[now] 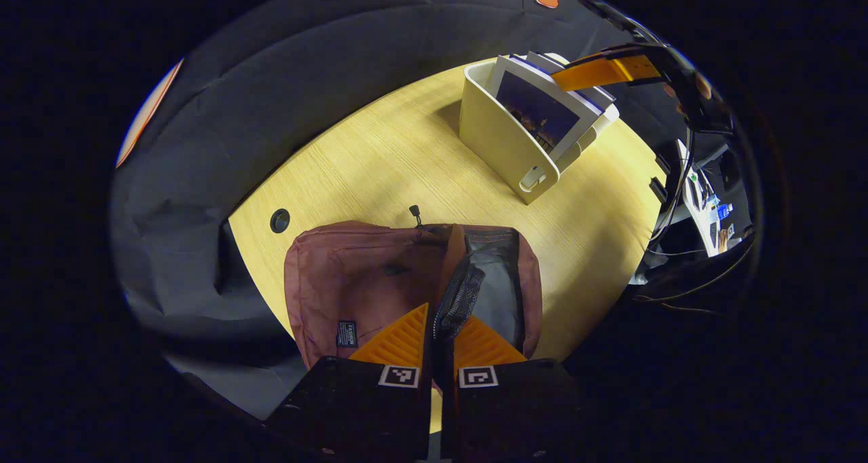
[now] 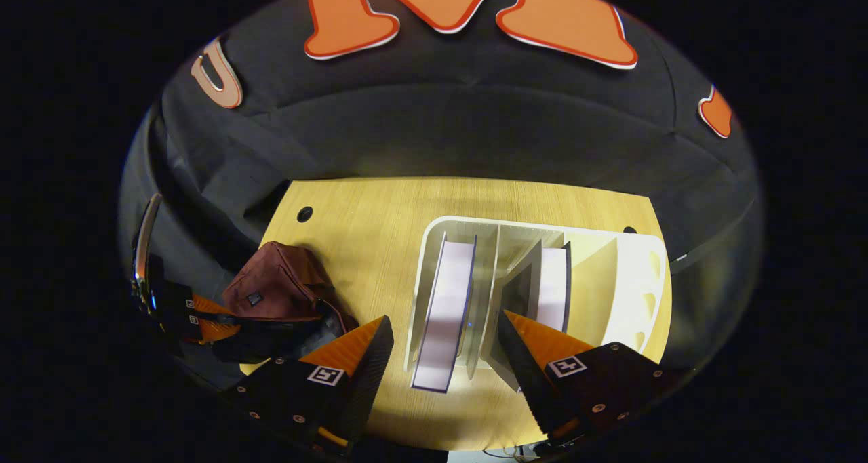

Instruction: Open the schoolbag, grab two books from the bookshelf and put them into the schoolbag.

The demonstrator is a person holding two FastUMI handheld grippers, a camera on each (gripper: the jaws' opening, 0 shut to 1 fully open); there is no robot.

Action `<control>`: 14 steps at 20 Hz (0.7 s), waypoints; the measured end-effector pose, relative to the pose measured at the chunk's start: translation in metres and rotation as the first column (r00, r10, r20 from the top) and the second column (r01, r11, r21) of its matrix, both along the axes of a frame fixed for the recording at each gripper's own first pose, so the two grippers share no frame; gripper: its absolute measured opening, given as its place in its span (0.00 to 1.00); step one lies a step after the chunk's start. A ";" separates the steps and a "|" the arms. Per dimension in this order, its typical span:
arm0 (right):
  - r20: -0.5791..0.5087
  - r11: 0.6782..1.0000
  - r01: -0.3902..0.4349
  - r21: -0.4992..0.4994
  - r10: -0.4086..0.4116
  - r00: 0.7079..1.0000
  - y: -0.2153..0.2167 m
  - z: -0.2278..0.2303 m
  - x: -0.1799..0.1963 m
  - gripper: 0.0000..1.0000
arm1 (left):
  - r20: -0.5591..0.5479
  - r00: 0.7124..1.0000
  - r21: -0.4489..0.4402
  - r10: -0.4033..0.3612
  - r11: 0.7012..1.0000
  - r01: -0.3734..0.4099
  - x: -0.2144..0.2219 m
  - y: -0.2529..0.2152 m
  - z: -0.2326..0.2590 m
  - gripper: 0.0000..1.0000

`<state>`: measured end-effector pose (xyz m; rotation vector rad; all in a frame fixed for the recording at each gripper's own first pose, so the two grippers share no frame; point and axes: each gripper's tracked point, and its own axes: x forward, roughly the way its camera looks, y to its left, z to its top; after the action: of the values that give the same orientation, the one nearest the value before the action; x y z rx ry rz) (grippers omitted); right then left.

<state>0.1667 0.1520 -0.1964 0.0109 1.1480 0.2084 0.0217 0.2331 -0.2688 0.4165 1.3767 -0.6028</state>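
Note:
The maroon schoolbag (image 1: 352, 280) lies on the wooden table (image 1: 380, 158) with its grey inside (image 1: 498, 293) showing. My left gripper (image 1: 444, 312) is shut on the bag's dark opening edge and holds it up. The white bookshelf (image 1: 502, 137) stands behind, with books (image 1: 536, 110) leaning in it. My right gripper (image 2: 444, 316) hangs open above the bookshelf (image 2: 644, 273), its fingers either side of a white-paged book (image 2: 444, 300). A second book (image 2: 553, 287) stands one slot to the right. The schoolbag (image 2: 278, 280) and the left gripper (image 2: 190, 314) appear at the left.
A round cable hole (image 1: 279, 220) sits in the table left of the bag. A zip puller (image 1: 415, 212) lies just beyond the bag. Off the table's right edge is a cluttered desk with cables (image 1: 705, 205). Black cloth surrounds the table.

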 end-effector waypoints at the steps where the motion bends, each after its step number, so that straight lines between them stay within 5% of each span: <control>1: -0.022 1.000 0.007 -0.013 -0.008 1.000 -0.001 -0.007 0.003 0.91 | 0.000 1.000 0.002 0.001 1.000 -0.001 -0.001 0.000 0.000 0.07; 8: -0.188 0.993 0.104 -0.052 -0.112 0.976 0.005 -0.040 0.004 0.46 | -0.004 1.000 0.015 0.007 1.000 -0.007 -0.001 0.000 0.000 0.07; 12: -0.238 0.992 0.115 -0.057 -0.125 0.963 0.003 -0.048 0.003 0.29 | -0.010 1.000 0.011 0.004 1.000 -0.004 -0.002 0.000 0.000 0.07; 13: -0.243 0.991 0.123 -0.058 -0.134 0.961 0.002 -0.046 0.003 0.46 | -0.014 1.000 0.009 0.004 1.000 -0.004 -0.001 -0.001 -0.001 0.07; 14: -0.246 0.990 0.130 -0.057 -0.140 0.959 0.001 -0.047 0.003 0.37 | -0.016 1.000 0.008 0.005 1.000 -0.005 -0.003 -0.001 -0.002 0.07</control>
<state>0.1695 0.1526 -0.2436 0.0815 1.3976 0.0627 0.0192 0.2322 -0.2707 0.4146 1.3953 -0.5978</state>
